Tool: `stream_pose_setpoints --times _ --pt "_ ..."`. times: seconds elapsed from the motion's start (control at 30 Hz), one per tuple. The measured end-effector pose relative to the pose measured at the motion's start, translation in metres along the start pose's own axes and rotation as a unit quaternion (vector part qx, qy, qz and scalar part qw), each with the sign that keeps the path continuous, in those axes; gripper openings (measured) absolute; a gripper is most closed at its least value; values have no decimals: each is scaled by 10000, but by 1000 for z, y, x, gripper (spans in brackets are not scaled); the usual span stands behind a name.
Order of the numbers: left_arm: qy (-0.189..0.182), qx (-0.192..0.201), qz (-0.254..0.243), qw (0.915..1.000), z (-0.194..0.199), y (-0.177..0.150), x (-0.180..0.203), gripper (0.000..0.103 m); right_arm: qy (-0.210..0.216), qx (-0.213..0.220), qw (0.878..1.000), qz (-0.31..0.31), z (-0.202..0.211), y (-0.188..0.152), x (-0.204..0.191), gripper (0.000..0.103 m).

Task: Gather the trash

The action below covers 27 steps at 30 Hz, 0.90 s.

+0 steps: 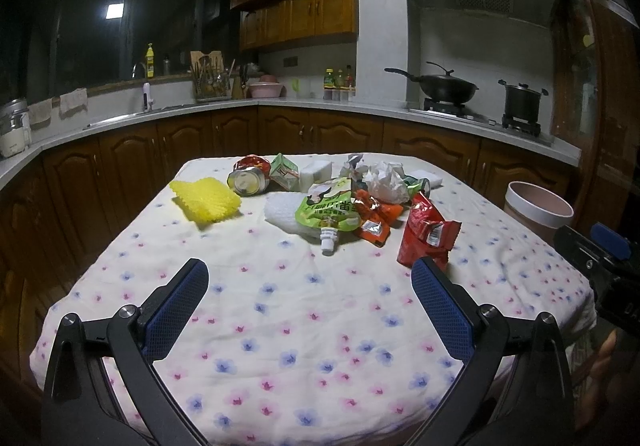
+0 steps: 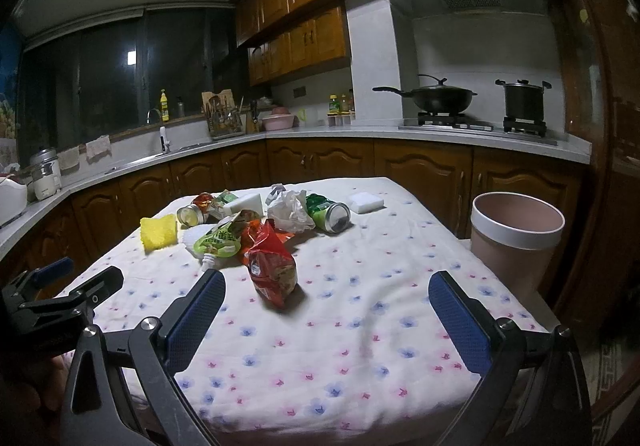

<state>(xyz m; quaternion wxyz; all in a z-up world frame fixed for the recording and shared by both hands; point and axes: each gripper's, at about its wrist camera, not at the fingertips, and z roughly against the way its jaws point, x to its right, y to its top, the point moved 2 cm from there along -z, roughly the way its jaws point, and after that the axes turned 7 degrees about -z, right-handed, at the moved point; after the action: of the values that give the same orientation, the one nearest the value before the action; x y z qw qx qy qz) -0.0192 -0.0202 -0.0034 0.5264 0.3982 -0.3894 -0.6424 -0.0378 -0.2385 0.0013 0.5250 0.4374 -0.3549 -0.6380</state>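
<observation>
My right gripper (image 2: 326,320): blue-padded jaws spread wide, empty, above the flower-printed white tablecloth (image 2: 340,326).
Nearest trash: crumpled red snack bag (image 2: 272,266), just ahead of my left finger.
Pile behind it: green spouted pouch (image 2: 219,240), yellow foam net (image 2: 159,232), crumpled white plastic bag (image 2: 290,210), green tin can (image 2: 329,213) lying on its side.
Bin: round pink wastebasket with white rim (image 2: 516,240), beside the table's right edge.
My left gripper (image 2: 60,294): at the left margin.
</observation>
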Motion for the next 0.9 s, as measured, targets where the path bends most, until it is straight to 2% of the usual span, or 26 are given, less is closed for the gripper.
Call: stream_pose_setpoints --times 0.57,0.77,0.9 --pt "-10 -191 189 9996 -11 -5 -11 103 121 -133 9998 -83 -8 0 -5 102" --pt "-99 -468 357 9982 -29 3 -23 103 303 -287 9990 -180 -20 6 -3 102" --pt "-175 -769 453 9959 -55 17 -34 102 562 -500 9966 -345 -37 15 -1 102"
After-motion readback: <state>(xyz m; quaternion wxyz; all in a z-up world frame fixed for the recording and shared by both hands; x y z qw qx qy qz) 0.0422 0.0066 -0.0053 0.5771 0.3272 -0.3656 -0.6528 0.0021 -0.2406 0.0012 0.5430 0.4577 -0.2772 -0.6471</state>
